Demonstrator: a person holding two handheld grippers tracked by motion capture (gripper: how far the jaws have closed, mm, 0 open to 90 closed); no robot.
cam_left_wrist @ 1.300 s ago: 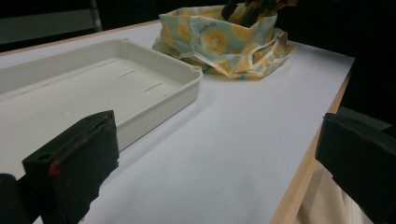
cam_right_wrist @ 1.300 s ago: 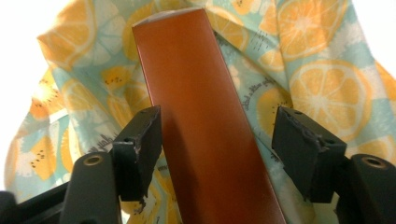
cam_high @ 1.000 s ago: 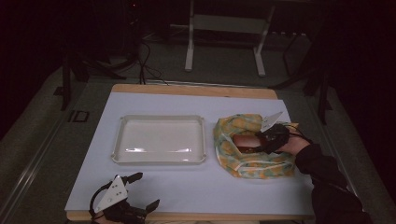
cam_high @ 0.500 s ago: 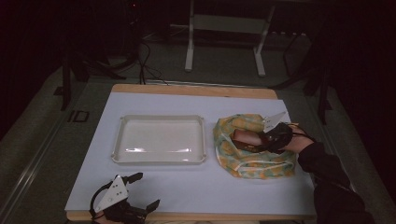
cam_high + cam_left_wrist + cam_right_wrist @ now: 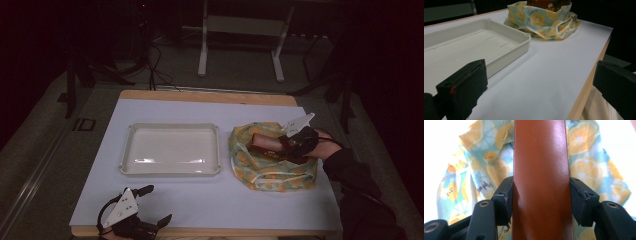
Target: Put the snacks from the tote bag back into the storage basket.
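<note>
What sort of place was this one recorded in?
Probably a lab or studio set up for recording, not a home: a wooden table with a white top sheet stands alone in a dark room, cables trail over grey carpet, and the white metal legs of a stand rise behind.

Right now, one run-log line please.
right gripper: shut on brown packet | over fruit-print bag | left gripper: open, idle | tray: empty

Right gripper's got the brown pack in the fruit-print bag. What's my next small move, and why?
Probably lift it straight up until it clears the bag's rim. The right gripper is clamped on the brown pack, whose far end sits inside the fruit-print bag. The white tray beside it is empty, a likely drop spot.
</note>
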